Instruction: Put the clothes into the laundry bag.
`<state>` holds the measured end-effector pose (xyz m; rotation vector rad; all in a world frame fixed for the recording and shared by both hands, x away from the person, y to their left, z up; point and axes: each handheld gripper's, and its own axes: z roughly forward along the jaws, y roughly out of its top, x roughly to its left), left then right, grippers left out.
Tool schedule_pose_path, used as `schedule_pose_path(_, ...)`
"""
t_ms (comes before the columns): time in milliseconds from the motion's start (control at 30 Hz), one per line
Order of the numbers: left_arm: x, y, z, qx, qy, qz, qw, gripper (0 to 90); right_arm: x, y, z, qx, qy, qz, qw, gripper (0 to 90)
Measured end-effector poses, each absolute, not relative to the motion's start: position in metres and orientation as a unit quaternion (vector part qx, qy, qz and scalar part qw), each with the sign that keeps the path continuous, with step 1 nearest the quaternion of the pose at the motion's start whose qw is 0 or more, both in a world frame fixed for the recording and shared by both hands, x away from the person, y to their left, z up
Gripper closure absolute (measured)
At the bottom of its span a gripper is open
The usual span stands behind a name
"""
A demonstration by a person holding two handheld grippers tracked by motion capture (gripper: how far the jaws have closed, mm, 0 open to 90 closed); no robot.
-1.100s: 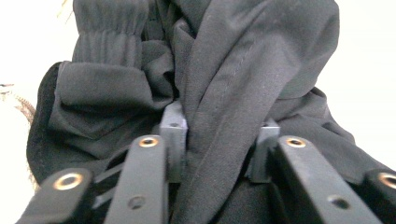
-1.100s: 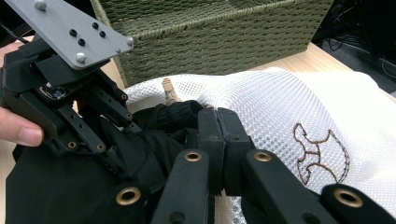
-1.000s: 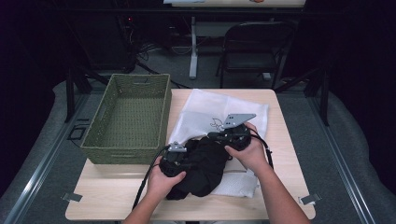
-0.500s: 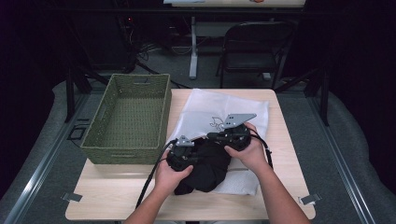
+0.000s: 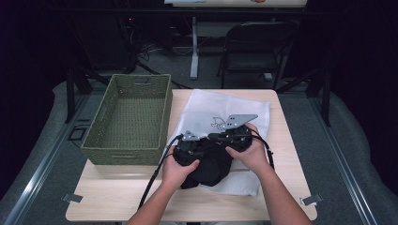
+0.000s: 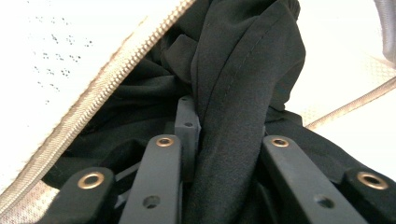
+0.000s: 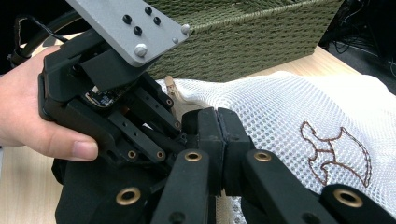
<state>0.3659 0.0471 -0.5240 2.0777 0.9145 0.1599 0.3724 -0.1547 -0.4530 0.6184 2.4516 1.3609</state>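
Observation:
A white mesh bag (image 5: 220, 108) with a brown emblem lies flat on the wooden table (image 5: 117, 197). A black garment (image 5: 211, 166) is bunched at its near opening. My left gripper (image 5: 204, 151) points into that bundle. In the left gripper view my left gripper (image 6: 224, 135) is shut on a fold of the black garment (image 6: 243, 60), beside the bag's zipper (image 6: 107, 88). Its jaws have just been opening slightly with the cloth still between them. My right gripper (image 7: 217, 130) has its pads pressed together at the edge of the mesh bag (image 7: 289, 107), facing the left gripper (image 7: 116, 93).
A green woven basket (image 5: 141, 78) stands on the table's left half, close to the bag. A folding chair (image 5: 253, 47) and a table leg stand beyond the far edge. Bare wood runs along the near edge.
My left hand has moved right and slightly up, carrying the black garment closer to the bag's opening. The right hand has stayed where it was.

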Motion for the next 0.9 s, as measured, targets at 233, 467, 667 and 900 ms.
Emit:
schedule_pose_path(233, 0.366, 0.048, -0.524, 0.823, 0.375, 0.062, 0.421, 57.6, 0.374, -0.157, -0.454, 0.219, 0.845, 0.47, 0.134, 89.5)
schedule_pose_path(467, 0.363, 0.047, -0.522, 0.832, 0.37, 0.097, 0.402, 52.4, 0.374, -0.157, -0.454, 0.22, 0.844, 0.47, 0.134, 89.5)
schedule_pose_path(667, 0.365, 0.049, -0.521, 0.827, 0.388, 0.074, 0.4, 42.4, 0.374, -0.157, -0.455, 0.221, 0.845, 0.468, 0.135, 89.5)
schedule_pose_path(900, 0.357, 0.05, -0.508, 0.824, 0.376, 0.079, 0.416, 30.7, 0.375, -0.159, -0.456, 0.223, 0.845, 0.467, 0.136, 89.5)
